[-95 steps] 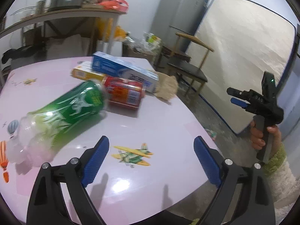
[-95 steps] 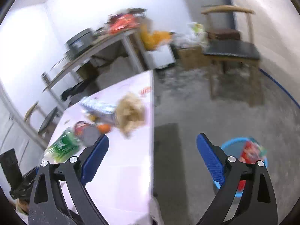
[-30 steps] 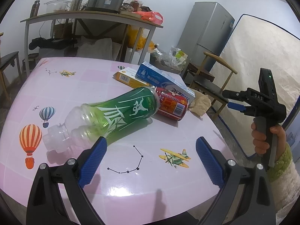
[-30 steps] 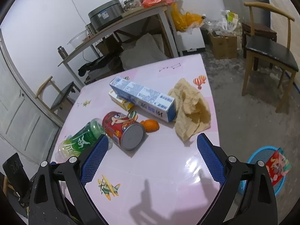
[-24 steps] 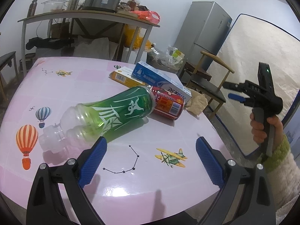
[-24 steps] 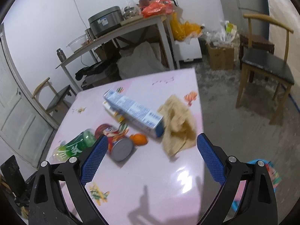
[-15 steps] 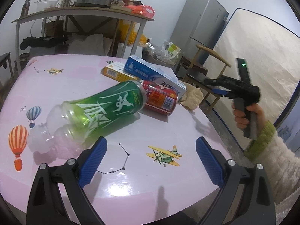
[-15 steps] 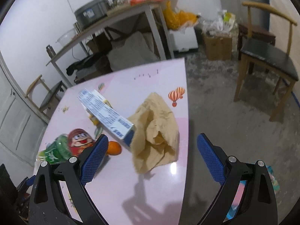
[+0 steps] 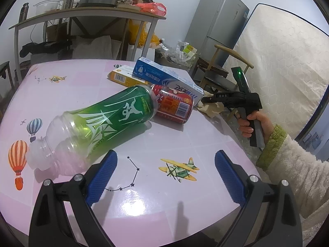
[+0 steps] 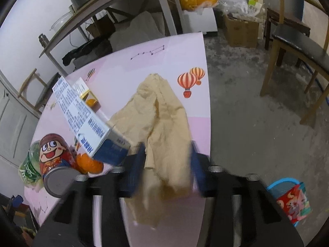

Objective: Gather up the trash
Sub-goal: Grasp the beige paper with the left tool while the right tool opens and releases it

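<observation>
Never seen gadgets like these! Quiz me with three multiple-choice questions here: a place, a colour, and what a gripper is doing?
1. Where does the blue bin stand? A on the table; B on the floor; C on a chair.
2. What colour is the label of the lying plastic bottle? A green; B yellow; C black.
3. What is between the fingers of the right gripper? A nothing; B the crumpled tan paper; C a red can.
Answers: 1 B, it sits on bare floor. 2 A, green with white print. 3 B, the fingers, which have just been closing, press on the paper's sides.
</observation>
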Motion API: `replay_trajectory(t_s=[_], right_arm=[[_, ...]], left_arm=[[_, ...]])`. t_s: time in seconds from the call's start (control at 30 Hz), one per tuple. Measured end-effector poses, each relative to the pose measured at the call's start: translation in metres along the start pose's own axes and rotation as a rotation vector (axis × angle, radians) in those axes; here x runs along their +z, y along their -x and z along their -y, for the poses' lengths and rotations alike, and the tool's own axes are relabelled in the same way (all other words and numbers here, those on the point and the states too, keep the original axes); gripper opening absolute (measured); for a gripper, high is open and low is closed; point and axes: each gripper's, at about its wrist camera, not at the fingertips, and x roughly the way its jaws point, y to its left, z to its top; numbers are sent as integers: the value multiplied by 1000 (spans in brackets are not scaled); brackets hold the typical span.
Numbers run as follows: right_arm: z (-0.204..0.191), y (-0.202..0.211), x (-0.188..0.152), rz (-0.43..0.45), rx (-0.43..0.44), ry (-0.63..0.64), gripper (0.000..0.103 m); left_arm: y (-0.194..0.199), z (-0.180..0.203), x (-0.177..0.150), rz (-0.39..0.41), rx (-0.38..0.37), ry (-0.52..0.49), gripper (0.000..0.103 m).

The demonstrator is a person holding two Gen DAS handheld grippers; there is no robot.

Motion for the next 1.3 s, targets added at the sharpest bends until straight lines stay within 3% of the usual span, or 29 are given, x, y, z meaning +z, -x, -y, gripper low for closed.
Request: replay_trajectory(t_s=[0.03, 0.07, 0.4, 0.8, 0.93, 1.13, 1.3], right_arm=[[0, 0, -1, -9, -10, 2, 11], [1, 1, -2, -15, -20, -1, 6], [2, 29, -43, -84, -61, -86, 2], [-32, 52, -110, -240, 166, -211, 2], [-53, 54, -131, -285, 244, -197, 2], [-92, 47, -150, -331, 374, -161, 2], [-124, 48, -158, -300, 404, -47, 3]], left_arm=[[0, 0, 0, 0, -3, 1, 93], [0, 0, 0, 0, -5, 1, 93], [3, -1, -6, 4, -21, -9, 93], [2, 4, -15, -21, -76, -3, 93], [0, 2, -16, -35, -114, 23, 93], [-14, 0, -21, -107, -212, 103, 80], [-31, -5, -24, -188, -233, 162, 76]])
